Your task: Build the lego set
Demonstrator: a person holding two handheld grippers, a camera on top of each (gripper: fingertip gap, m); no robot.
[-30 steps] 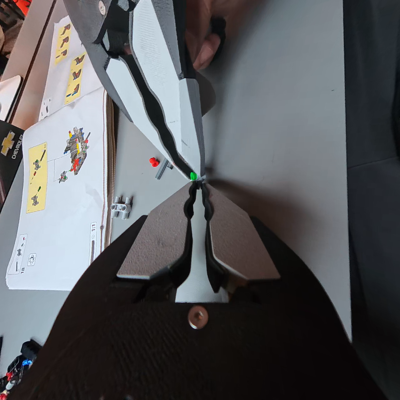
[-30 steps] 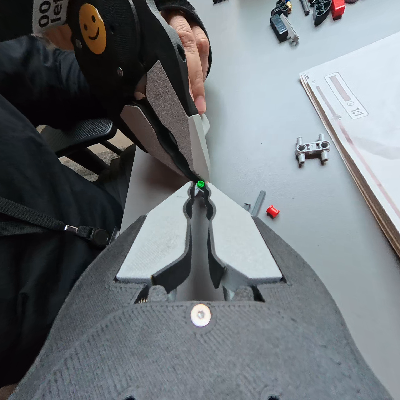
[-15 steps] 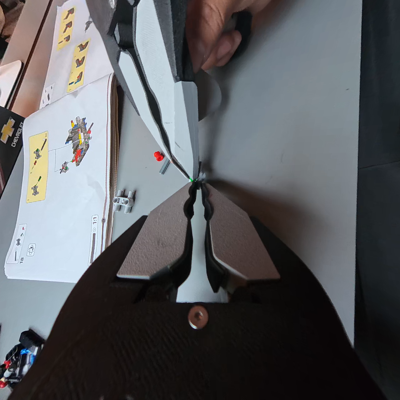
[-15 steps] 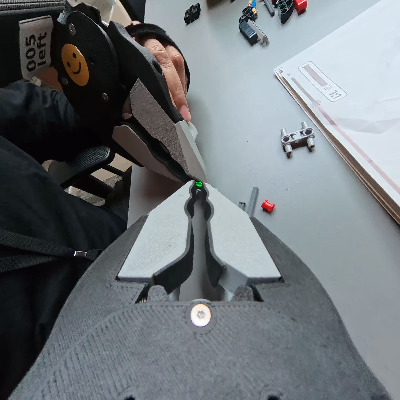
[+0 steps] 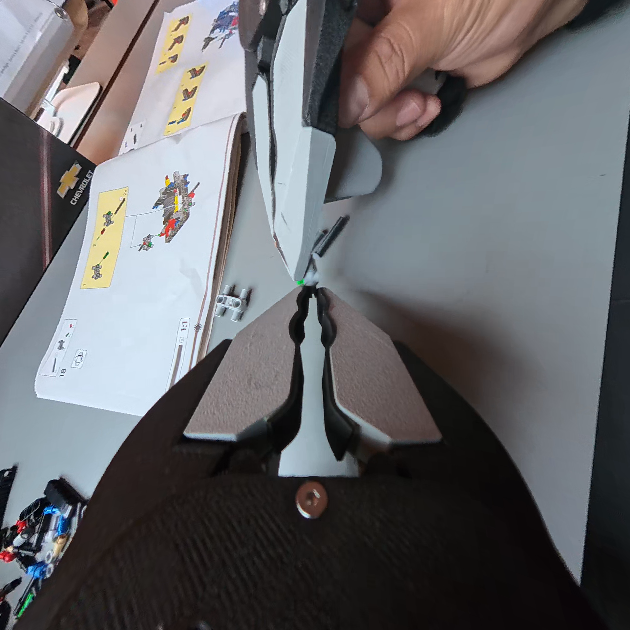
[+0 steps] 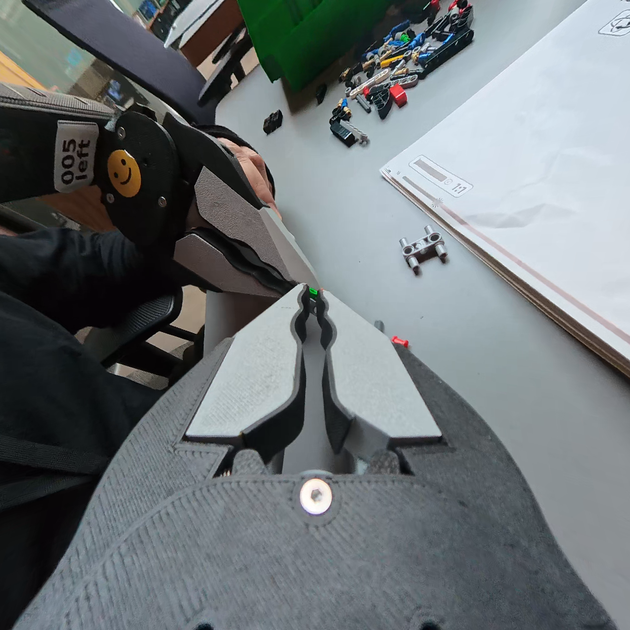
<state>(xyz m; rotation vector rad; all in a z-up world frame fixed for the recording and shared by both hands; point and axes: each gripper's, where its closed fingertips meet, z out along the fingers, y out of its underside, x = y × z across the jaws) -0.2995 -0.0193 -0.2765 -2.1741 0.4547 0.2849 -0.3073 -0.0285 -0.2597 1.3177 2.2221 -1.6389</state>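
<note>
My left gripper [image 5: 311, 290] and right gripper [image 6: 312, 295] meet tip to tip just above the grey table [image 5: 477, 306]. The right gripper is shut on a small green lego pin [image 6: 313, 292], which shows as a green speck in the left wrist view [image 5: 300, 282]. The left gripper's jaws are nearly closed on a small light grey piece [image 5: 312, 276] that touches the pin; most of it is hidden. The right gripper [image 5: 303, 278] comes down from above in the left wrist view. The left gripper [image 6: 293, 284] comes in from the left in the right wrist view.
An open instruction booklet [image 5: 143, 259] [image 6: 545, 163] lies beyond the tips. A grey connector [image 5: 232, 303] [image 6: 422, 249], a red pin [image 6: 399, 341] and a dark axle [image 5: 332, 231] lie beside it. A pile of loose pieces [image 6: 392, 78] and a green box [image 6: 306, 41] sit farther off. The table edge [image 5: 603, 306] is close. Only a small space, under 4 cm, lies between the two pairs of fingers.
Both grippers stayed tip to tip while turning together. The right gripper now stands steeper over the left, hiding the red pin and most of the green pin in the left wrist view.
</note>
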